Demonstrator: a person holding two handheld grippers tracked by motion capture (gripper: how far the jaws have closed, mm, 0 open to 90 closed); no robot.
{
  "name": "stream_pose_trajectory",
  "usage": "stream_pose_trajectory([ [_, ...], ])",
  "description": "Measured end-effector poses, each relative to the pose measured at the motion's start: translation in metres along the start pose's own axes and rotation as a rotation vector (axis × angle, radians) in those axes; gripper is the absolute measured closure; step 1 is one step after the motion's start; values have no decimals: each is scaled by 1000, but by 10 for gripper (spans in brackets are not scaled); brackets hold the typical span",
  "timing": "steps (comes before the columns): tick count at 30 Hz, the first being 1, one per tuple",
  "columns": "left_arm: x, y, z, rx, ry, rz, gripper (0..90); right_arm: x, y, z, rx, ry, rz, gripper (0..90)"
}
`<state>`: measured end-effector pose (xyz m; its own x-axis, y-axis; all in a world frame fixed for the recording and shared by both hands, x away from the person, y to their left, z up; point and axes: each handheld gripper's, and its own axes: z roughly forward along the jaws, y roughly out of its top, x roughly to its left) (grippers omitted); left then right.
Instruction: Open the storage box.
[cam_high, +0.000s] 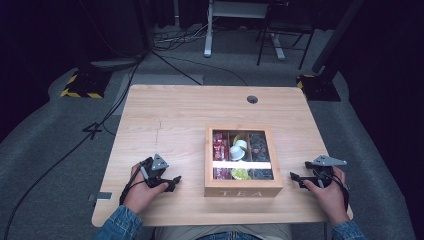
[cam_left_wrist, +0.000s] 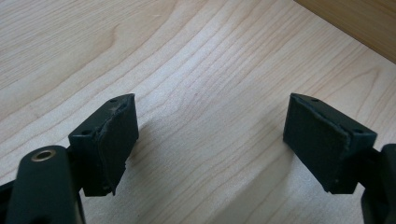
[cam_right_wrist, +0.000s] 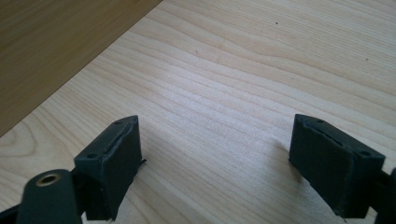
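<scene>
Two claws are resting wide open and empty beside one wooden tea box.
Sitting at lower centre of the high view, the tea box (cam_high: 243, 187) is lying on the surface (cam_high: 170, 115) between the left claw (cam_high: 171, 182) and right claw (cam_high: 296, 178). It is looking stiff and fairly heavy, its glass lid fragile; gripping the side walls seems safest. Three compartments are holding small packets and pods.
</scene>
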<state>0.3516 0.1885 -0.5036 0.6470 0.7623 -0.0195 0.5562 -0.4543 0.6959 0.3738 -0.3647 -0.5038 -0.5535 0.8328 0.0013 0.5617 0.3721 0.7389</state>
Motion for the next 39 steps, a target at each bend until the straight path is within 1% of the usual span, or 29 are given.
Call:
stream_pose_trajectory([
  [1,0,0,0,0,0,0,185,0,0,0,0,0,0,166],
  [2,0,1,1,1,-10,14,185,0,0,0,0,0,0,166],
  [11,0,2,0,5,-12,21,194,0,0,0,0,0,1,165],
  [14,0,2,-1,2,-10,27,269,0,0,0,0,0,1,165],
  [15,0,3,-3,-7,-2,30,266,0,0,0,0,0,1,166],
  [16,1,4,-4,-15,-5,22,268,0,0,0,0,0,1,166],
  [18,1,5,-5,-16,-8,19,272,0,0,0,0,0,1,166],
  [20,3,10,-11,-30,3,24,273,0,0,0,0,0,1,166],
  [21,3,14,-16,-37,8,19,276,0,0,0,0,0,1,166],
  [22,3,14,-16,-37,8,19,278,0,0,0,0,0,1,166],
  [23,3,18,-21,-45,7,21,281,0,0,0,0,0,0,166],
  [24,3,18,-21,-45,7,21,285,0,0,0,0,0,0,166],
  [25,2,20,-25,-48,7,23,288,0,0,0,0,1,1,166],
  [27,1,21,-29,-45,4,23,295,0,0,0,0,0,1,165],
  [29,-1,23,-35,-53,-10,2,301,0,0,0,0,0,1,166],
  [32,-4,26,-42,-63,-18,-5,308,0,0,0,0,0,1,165],
  [33,-6,28,-45,-66,-16,3,312,0,0,0,0,0,1,166],
  [34,-6,28,-45,-66,-16,3,314,0,0,0,0,0,1,166],
  [37,-14,34,-53,-86,-22,7,321,0,0,0,0,0,1,166],
  [38,-17,36,-54,-84,-19,21,334,0,0,0,0,1,1,166],
  [39,-24,40,-57,-82,-23,41,340,0,0,0,0,0,1,165],
])
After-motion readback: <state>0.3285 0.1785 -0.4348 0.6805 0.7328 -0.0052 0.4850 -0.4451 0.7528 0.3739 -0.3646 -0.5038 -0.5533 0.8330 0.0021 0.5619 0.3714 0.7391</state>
